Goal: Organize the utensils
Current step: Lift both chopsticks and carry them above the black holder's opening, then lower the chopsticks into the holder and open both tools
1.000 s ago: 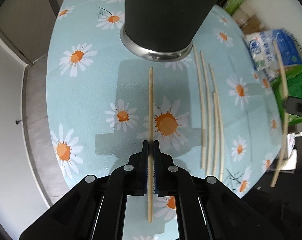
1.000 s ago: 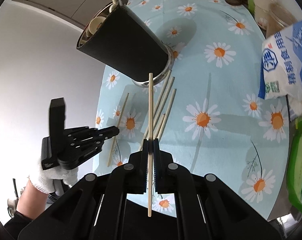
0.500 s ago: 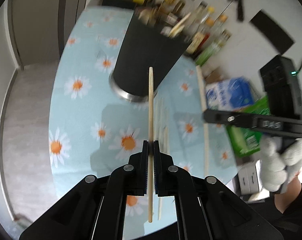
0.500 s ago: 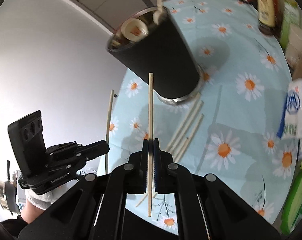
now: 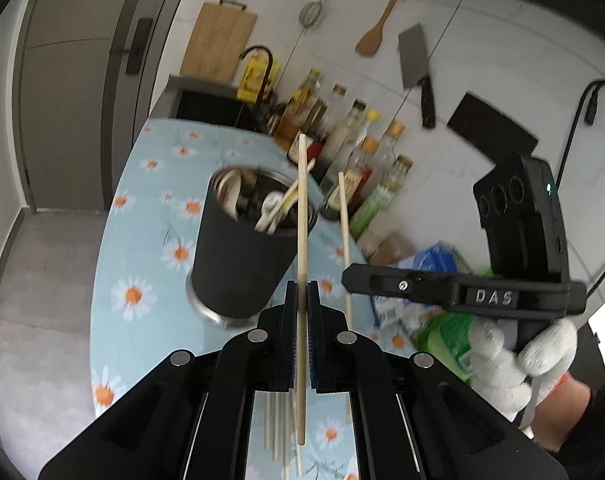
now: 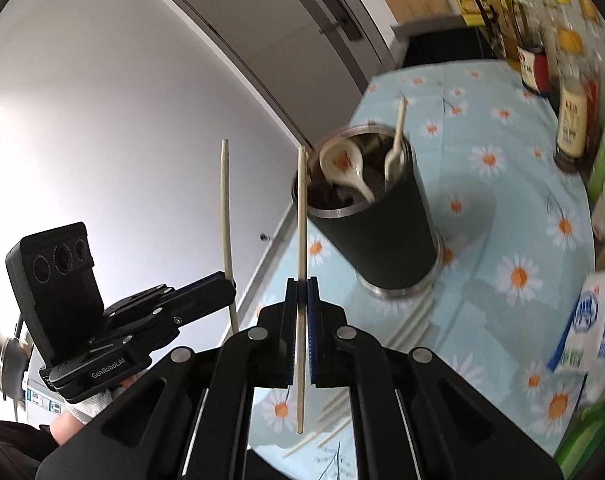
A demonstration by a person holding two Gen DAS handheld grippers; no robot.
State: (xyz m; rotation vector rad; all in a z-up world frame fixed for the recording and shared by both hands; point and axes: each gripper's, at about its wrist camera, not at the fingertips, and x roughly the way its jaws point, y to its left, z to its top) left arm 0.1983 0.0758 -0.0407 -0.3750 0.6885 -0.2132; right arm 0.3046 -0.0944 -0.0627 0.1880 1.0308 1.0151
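My left gripper (image 5: 301,292) is shut on a wooden chopstick (image 5: 302,216), held upright in the air above and in front of the black utensil cup (image 5: 242,256). My right gripper (image 6: 301,290) is shut on another chopstick (image 6: 301,216), also raised near the cup (image 6: 386,236). The cup holds white spoons (image 6: 342,168) and other utensils. Each gripper shows in the other's view: the right one (image 5: 348,274) with its chopstick (image 5: 343,216), the left one (image 6: 228,286) with its chopstick (image 6: 225,200). Several loose chopsticks (image 6: 410,322) lie on the daisy tablecloth (image 6: 502,184).
Bottles and jars (image 5: 354,152) stand along the table's back edge by the wall. A blue-white bag (image 6: 594,320) and green packet (image 5: 442,336) lie at the right. A cleaver (image 5: 416,64), spatula and whisk hang on the wall. A door (image 6: 262,20) is at the left.
Both grippers have lifted and tilted up with their chopsticks, from low over the table to level with the cup's open rim. The cup's inside now shows.
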